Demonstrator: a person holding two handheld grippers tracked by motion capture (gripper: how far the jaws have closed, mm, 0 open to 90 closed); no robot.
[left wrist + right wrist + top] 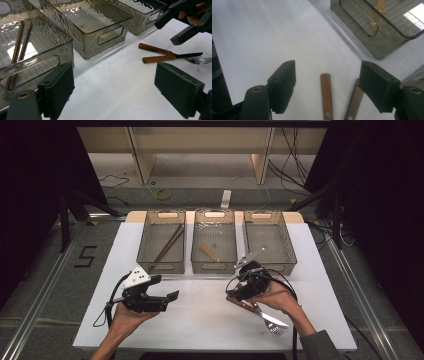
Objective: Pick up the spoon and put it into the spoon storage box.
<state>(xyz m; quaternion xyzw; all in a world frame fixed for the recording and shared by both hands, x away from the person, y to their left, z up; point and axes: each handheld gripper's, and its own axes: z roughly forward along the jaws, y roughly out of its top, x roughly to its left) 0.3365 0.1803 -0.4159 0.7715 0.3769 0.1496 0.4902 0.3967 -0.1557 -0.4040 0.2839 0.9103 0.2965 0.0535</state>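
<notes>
On the white table [200,320], a knife [160,50] and a fork [172,59] lie side by side. Right gripper [327,82] hangs over their wooden handles, jaws wide apart, holding nothing. Left gripper [115,87] is open and empty too.

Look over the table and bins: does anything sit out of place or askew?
Mostly tidy. The three bins stand in a row. Two pieces of cutlery remain loose on the white table: a wooden-handled knife and fork, lying crossed over each other beneath the open right claw.
</notes>
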